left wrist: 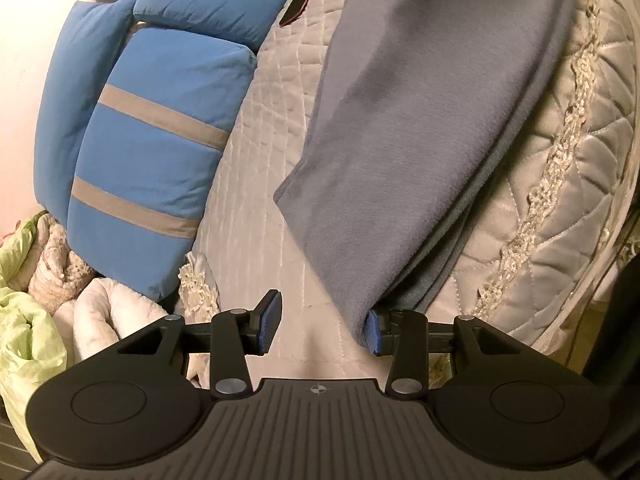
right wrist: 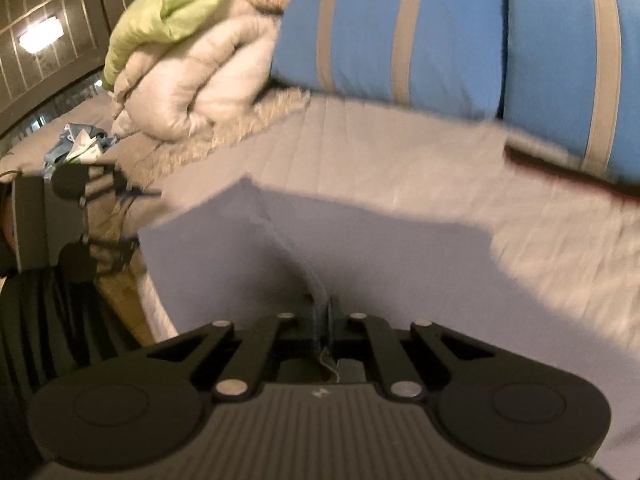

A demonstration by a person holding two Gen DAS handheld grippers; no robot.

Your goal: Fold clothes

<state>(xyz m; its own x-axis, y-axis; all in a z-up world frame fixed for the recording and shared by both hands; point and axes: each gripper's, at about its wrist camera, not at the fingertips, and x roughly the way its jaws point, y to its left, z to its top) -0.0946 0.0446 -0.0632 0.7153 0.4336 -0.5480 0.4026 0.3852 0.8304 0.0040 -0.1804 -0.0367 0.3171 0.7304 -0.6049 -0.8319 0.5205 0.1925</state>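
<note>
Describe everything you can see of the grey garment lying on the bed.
The grey garment is soft, fleece-like cloth, plain grey-blue, folded into stacked layers whose edges show along one side. It lies as a long band across the quilted bedspread, apart from the blue pillows. One corner hangs against a pad of the left gripper, whose jaws stand apart. The right gripper is shut on a raised fold of it.

Counts on the bed

One grey garment (left wrist: 420,128) lies on one quilted bedspread (left wrist: 256,152). Three blue pillows (left wrist: 152,168) with grey stripes show in the left wrist view. One green cloth (right wrist: 172,4) and one cream comforter (right wrist: 192,84) sit bundled. Two grippers: left gripper (left wrist: 320,326), right gripper (right wrist: 322,320).
</note>
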